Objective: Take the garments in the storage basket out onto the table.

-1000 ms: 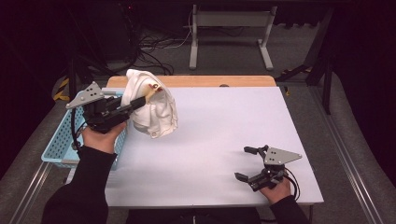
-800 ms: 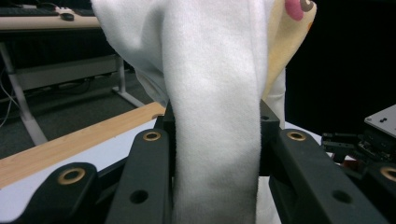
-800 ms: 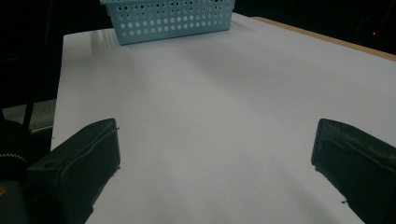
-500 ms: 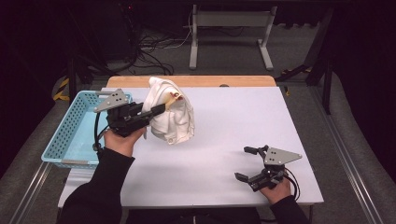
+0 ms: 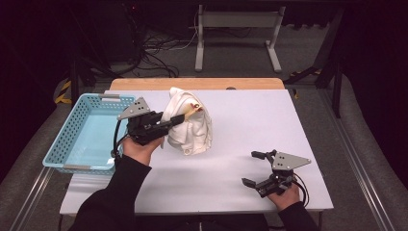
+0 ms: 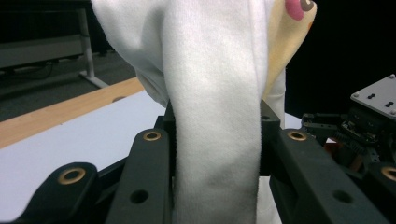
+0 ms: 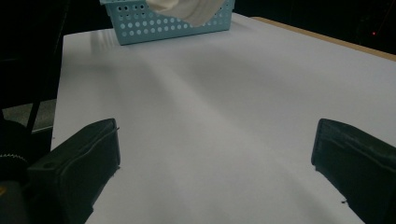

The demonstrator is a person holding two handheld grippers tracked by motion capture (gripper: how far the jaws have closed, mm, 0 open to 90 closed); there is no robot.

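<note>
High view: the left gripper [image 5: 177,119] clamps a white soft cloth bundle with a yellow patch [image 5: 192,127], hanging at 3 o'clock of the light-blue perforated plastic basket [image 5: 72,139].

Left gripper view: a fold sits between both jaws; hold firm.

Right gripper view: the right gripper [image 7: 215,154] stands wide, holding nothing, ready to assist.

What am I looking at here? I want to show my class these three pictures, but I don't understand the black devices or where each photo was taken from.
A person sits at a white table, holding a hand-operated two-jaw gripper in each hand. One picture looks down from above; the other two come from cameras riding on each gripper. The left gripper is clamped on a white garment, seen close up between its jaws in its own view. The right gripper rests open near the table's front edge, holding nothing. A light blue basket stands at the table's left.
</note>
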